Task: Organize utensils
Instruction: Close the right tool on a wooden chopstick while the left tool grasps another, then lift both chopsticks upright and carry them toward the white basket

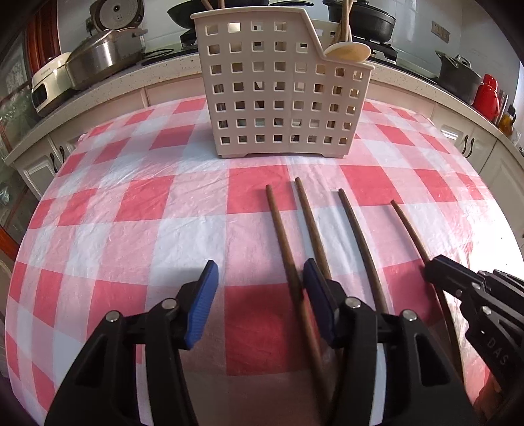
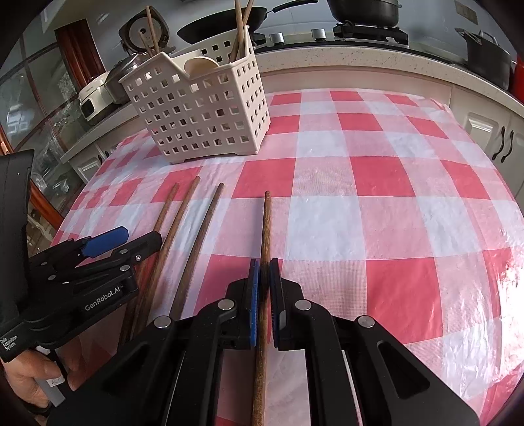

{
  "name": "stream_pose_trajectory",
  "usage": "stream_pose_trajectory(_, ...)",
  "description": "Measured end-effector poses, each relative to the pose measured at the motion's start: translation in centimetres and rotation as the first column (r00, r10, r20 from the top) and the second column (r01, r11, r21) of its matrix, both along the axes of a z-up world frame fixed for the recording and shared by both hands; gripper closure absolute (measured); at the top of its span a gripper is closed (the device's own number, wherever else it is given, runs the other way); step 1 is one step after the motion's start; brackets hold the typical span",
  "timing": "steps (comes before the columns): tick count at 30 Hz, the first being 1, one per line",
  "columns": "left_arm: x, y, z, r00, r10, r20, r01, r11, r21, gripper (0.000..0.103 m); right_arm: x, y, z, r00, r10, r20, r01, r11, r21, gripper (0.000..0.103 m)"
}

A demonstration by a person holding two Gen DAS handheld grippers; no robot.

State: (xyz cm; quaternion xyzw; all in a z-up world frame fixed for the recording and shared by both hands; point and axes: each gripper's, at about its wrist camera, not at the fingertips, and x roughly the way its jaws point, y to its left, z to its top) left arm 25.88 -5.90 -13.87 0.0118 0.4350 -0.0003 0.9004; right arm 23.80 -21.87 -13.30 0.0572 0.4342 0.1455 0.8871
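Holding spoon point(image 2: 200, 65), chopsticks: basket point(image 1: 278, 88); right gripper point(image 2: 264, 262) clamps chopstick point(image 2: 266, 222); left gripper point(image 1: 260, 272) half-open, empty.

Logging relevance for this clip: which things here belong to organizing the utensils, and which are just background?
Job:
four chopsticks on the table, one clamped in the right gripper
leftmost chopstick between the left gripper's open jaws
white utensil basket

Background:
checked tablecloth
wok
rice cooker
black pot
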Motion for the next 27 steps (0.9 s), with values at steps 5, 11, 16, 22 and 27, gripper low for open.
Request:
stream_pose_trajectory(5,-0.1,-0.9,0.1,0.999,-0.033,0.012,0.033,0.999,0.017,0.071,0.4,0.3,0.1,1.000,0.004,0.001,-0.004,1.000,-0.022,0.096)
stream_pose_trajectory(11,-0.1,-0.9,0.1,0.997,-0.071,0.010,0.071,0.997,0.000,0.083,1.3,0.7,0.2,1.000,0.007,-0.004,-0.007,0.999,-0.052,0.096)
stream_pose_trajectory(16,-0.1,0.4,0.2,0.995,-0.100,-0.002,0.100,0.992,-0.082,0.096,1.0,0.8,0.4,1.000,0.006,0.005,-0.006,0.998,-0.055,0.096)
stream_pose_trajectory(22,-1.7,2.1,2.5,0.993,-0.085,0.077,0.094,0.988,-0.124,0.097,-0.6,1.0,3.3,0.994,0.020,0.108,-0.016,0.999,-0.038,0.096)
stream_pose_trajectory(27,-3.8,3.1,5.7,0.981,-0.072,0.182,0.093,0.990,-0.110,0.097,-1.9,1.5,5.9,0.982,0.022,0.189,-0.014,0.999,-0.040,0.096)
